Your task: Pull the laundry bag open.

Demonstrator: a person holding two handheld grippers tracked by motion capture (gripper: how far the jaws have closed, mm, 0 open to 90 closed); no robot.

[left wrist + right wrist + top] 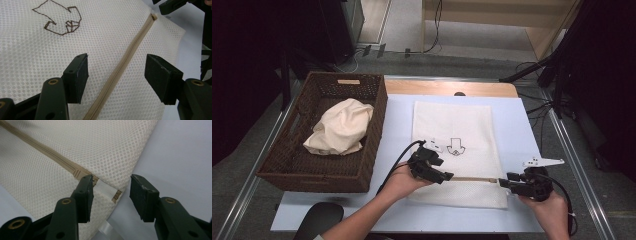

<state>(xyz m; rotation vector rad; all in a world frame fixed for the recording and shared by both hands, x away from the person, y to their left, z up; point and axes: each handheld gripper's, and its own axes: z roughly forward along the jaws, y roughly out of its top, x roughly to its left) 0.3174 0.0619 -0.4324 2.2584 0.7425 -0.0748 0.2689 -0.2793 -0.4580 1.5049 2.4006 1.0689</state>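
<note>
Both tongs stood spread: your left tongs (116,75) straddled the zipper (125,63) of the mesh bag (453,131), right tongs (111,196) bracketed its end tab (105,188), likely to unzip.

High view: fixed above the near edge of the desk (512,120), facing forward and down, far enough to take in the whole top. Left gripper view: rides the left tongs (116,75), close over the white mesh zip bag (105,32), looking along its beige zipper (130,53). Right gripper view: rides the right tongs (111,192), close at the zipper's end. All three share the zipper.
</note>
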